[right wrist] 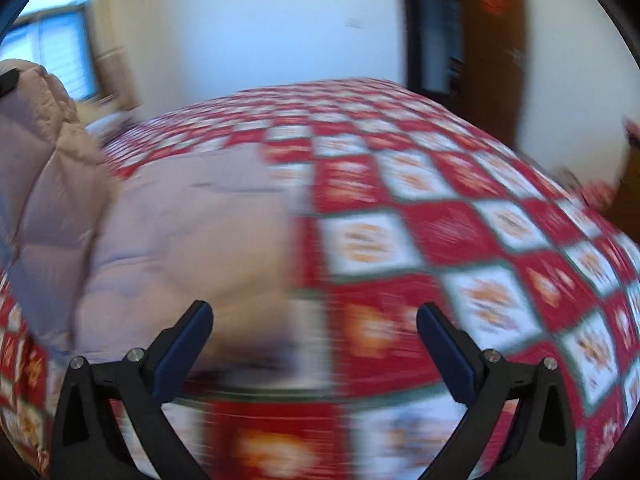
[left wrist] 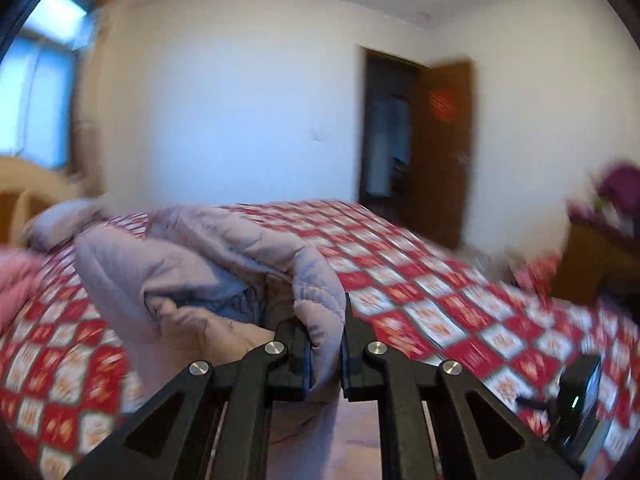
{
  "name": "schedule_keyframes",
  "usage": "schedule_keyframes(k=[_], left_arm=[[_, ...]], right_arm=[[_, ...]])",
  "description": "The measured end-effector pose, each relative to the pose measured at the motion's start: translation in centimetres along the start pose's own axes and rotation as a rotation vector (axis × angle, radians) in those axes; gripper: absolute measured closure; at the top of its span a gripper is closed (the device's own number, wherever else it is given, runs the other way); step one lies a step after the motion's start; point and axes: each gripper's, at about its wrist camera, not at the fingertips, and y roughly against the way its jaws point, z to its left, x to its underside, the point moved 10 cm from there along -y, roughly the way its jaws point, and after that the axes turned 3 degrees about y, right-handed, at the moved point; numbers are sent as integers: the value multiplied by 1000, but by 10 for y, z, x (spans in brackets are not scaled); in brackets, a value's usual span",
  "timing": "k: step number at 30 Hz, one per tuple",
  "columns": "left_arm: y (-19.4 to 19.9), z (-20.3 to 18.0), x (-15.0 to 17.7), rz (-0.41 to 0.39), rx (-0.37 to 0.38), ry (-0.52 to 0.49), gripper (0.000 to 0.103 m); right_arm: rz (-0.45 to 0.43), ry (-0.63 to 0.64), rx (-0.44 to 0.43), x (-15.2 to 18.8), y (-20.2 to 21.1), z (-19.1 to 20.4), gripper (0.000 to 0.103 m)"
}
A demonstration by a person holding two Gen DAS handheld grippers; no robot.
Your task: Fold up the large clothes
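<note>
A pale lilac quilted padded coat point(left wrist: 208, 264) lies on a bed with a red-and-white checked cover point(left wrist: 440, 300). My left gripper point(left wrist: 325, 344) is shut on a thick edge of the coat and holds it lifted above the bed. The coat hangs in folds to the left of the jaws. In the right wrist view the coat point(right wrist: 180, 232) spreads flat over the left part of the bed, with a raised part at the far left point(right wrist: 44, 128). My right gripper point(right wrist: 314, 344) is open and empty, just above the coat's near right edge. Both views are blurred.
A pink cloth point(left wrist: 16, 280) lies at the bed's left edge and a pillow point(left wrist: 60, 220) near the headboard. A dark doorway with a brown door point(left wrist: 440, 152) is behind the bed. A wooden cabinet point(left wrist: 592, 264) stands at right. The right gripper's body point(left wrist: 580, 400) shows at lower right.
</note>
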Motion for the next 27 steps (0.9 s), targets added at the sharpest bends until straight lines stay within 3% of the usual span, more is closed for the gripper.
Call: schedule_keyframes(k=[3,8,10,14,15,17,19,21,23,26,27], left_arm=[[-40,-55,41,89,43,-122,94],[-77,-100,115,245,97,-209,94],[-79,-112,131,261,104,-273,94],[-69,-115,128,226,58,-343,87],[-62,-118,124,216,43,-371,80],[-47,-127,115,174,39,-415,57],[-20,-139,102,95,55,-443,22],[10,-146,89,8,65,-459,11],[30,-141,81,-28,67,-451,10],[48,-95,65,-52,-7,-381,10],[49,-62,59,-50,-58,-329,10]], right_arm=[[11,-93,38,9,-2,-51,0],[34,-137,58,27,-9,-78,0],[44,-141,55,30,-14,-81,0],[51,-142,52,35,-18,-81,0],[51,-142,51,34,-19,-80,0],[47,-144,58,34,-18,-83,0],[48,-141,69,32,-18,-85,0],[43,-132,82,28,-17,-87,0],[33,-125,109,20,-12,-92,0],[-9,-135,142,-4,4,-99,0],[-36,-131,137,-18,11,-96,0]])
